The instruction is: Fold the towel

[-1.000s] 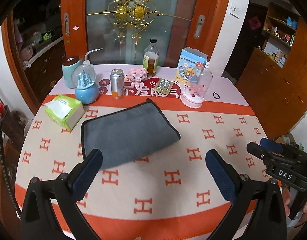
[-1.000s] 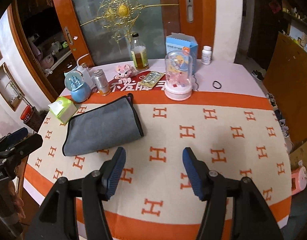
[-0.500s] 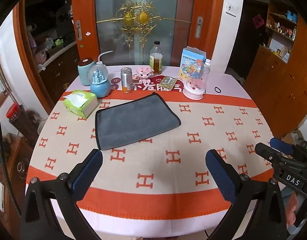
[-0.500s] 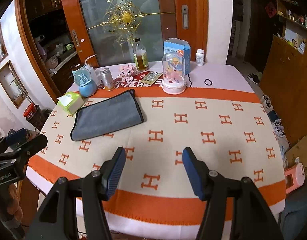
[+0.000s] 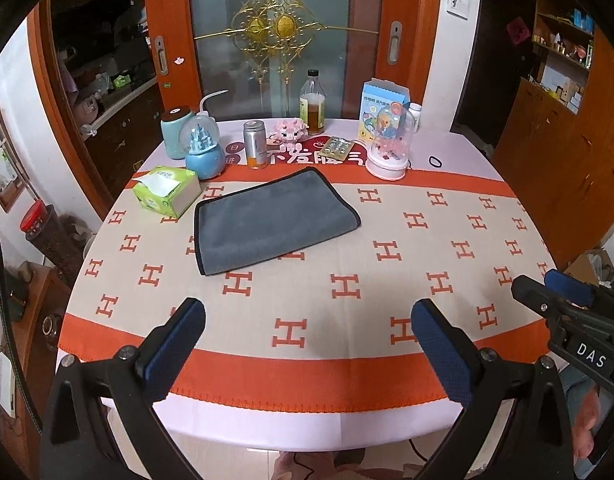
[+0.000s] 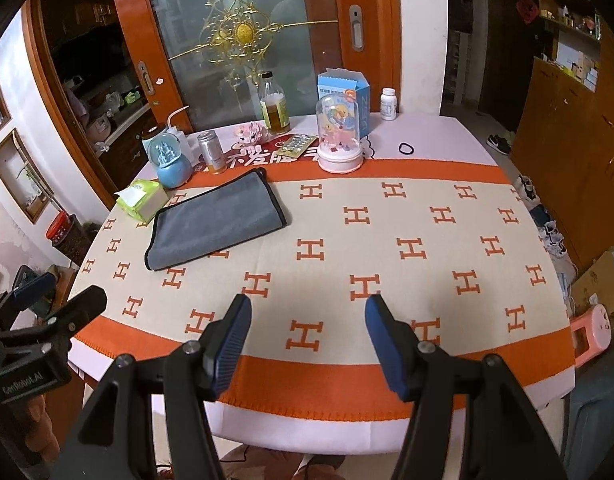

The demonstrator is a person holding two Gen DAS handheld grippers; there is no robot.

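A grey towel with a dark border lies folded flat on the round table, left of centre; it also shows in the right wrist view. My left gripper is open and empty, held above the table's near edge, well short of the towel. My right gripper is open and empty, also over the near edge, to the right of the towel. Each gripper shows at the edge of the other's view: the right one and the left one.
The table wears an orange and cream cloth. Behind the towel stand a green tissue box, a blue snow globe, a metal can, a bottle, a domed toy and a blue carton. A hair tie lies far right.
Both grippers have pulled back from the towel toward the near table edge and risen, so the whole table now shows. The towel has not moved. Both stay open.
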